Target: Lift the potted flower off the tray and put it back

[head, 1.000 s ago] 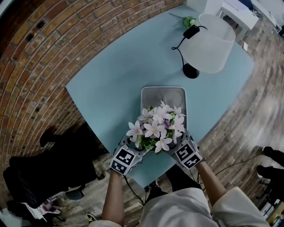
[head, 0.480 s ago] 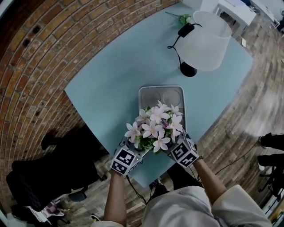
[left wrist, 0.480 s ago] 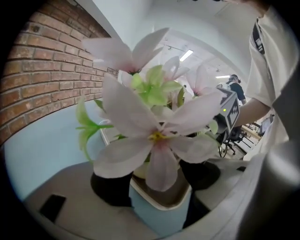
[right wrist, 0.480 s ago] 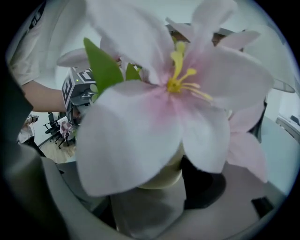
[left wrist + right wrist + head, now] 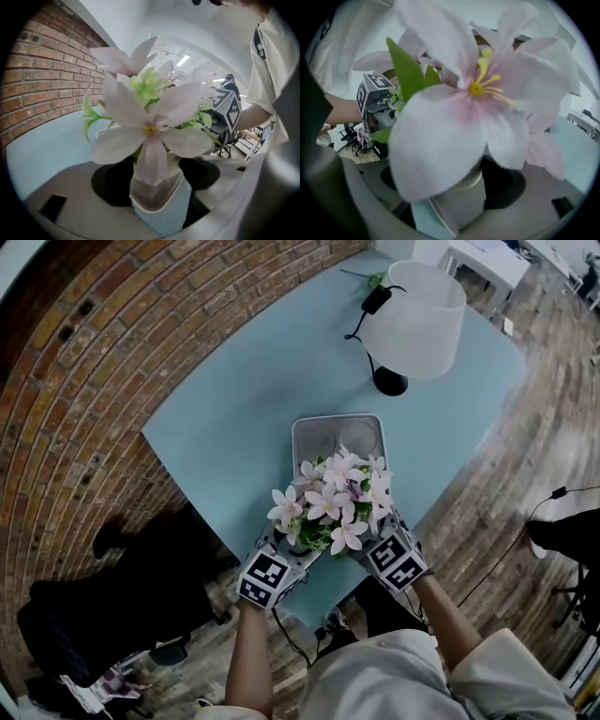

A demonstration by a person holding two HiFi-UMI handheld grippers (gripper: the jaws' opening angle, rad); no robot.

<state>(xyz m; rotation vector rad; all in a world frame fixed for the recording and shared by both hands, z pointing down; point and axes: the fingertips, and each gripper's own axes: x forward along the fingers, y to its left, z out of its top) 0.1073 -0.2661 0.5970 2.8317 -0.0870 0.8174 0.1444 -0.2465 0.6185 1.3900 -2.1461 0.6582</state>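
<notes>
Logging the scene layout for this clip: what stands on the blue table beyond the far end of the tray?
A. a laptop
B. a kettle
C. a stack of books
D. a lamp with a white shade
D: the head view shows a lamp with a white shade and a black base standing on the table, past the far end of the tray.

Left tongs (image 5: pixel 281 549), right tongs (image 5: pixel 373 538), both clamped.
</notes>
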